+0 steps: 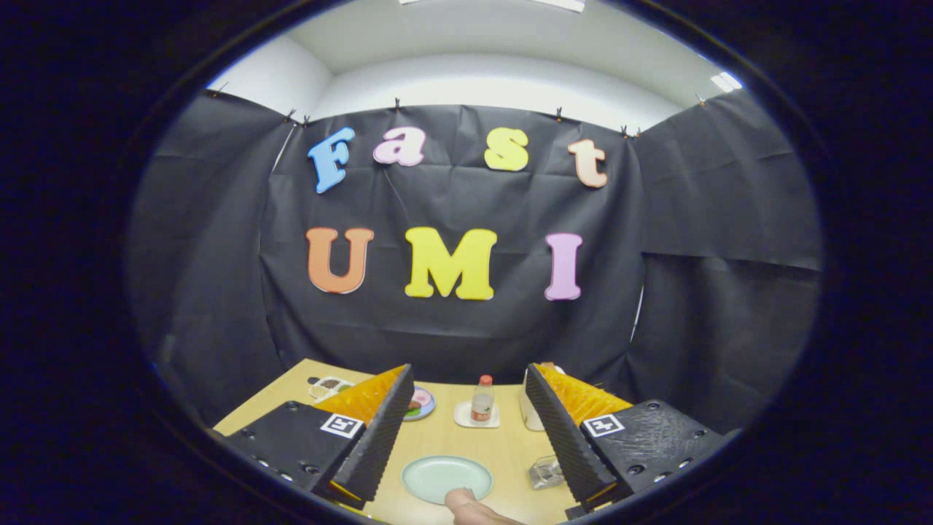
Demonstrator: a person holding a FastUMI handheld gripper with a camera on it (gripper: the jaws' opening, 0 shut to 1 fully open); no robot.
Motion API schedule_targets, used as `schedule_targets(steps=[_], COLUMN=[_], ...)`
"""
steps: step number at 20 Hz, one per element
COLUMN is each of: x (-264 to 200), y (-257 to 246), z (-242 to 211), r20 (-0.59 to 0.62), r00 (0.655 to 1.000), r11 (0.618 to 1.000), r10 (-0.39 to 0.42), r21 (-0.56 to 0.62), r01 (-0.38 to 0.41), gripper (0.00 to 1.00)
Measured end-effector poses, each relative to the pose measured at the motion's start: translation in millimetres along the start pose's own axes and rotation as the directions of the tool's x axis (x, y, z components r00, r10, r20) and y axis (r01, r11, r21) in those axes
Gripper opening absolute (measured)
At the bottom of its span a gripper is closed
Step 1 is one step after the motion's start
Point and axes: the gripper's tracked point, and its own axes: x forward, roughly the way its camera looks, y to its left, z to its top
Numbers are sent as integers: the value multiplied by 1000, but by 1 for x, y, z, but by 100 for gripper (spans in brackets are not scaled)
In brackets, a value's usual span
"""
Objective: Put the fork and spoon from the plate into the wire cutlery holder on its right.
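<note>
The tool (470,430) hung above the wooden bench (510,445) with its fingers spread wide and nothing between them. Between the fingertips, on the bench below, lay a pale green plate (437,474) — it looked bare, with no fork or spoon to be made out on it. A person's fingertip (466,504) touched the plate's near rim. Just right of the plate, close by the right finger, sat a small clear, glinting object (545,472), partly hidden by that finger; whether it was the wire cutlery holder could not be told. Beyond the plate stood a small bottle with a red cap (482,399) on a white coaster (476,417). Left of it, a small dish with food (421,403) peeked out behind the left finger — farther left lay a tray (329,386), and a white container (530,412) stood behind the right finger.
</note>
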Motion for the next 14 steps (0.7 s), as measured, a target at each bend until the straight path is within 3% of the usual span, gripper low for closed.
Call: schedule_targets(steps=[7,14], x=[-11,-14], y=[-18,-50], z=[2,9], r20=[33,83], r00=[998,996], r11=[996,1000], r10=[-52,-28], r21=[74,9], r01=[50,27], gripper=[96,95])
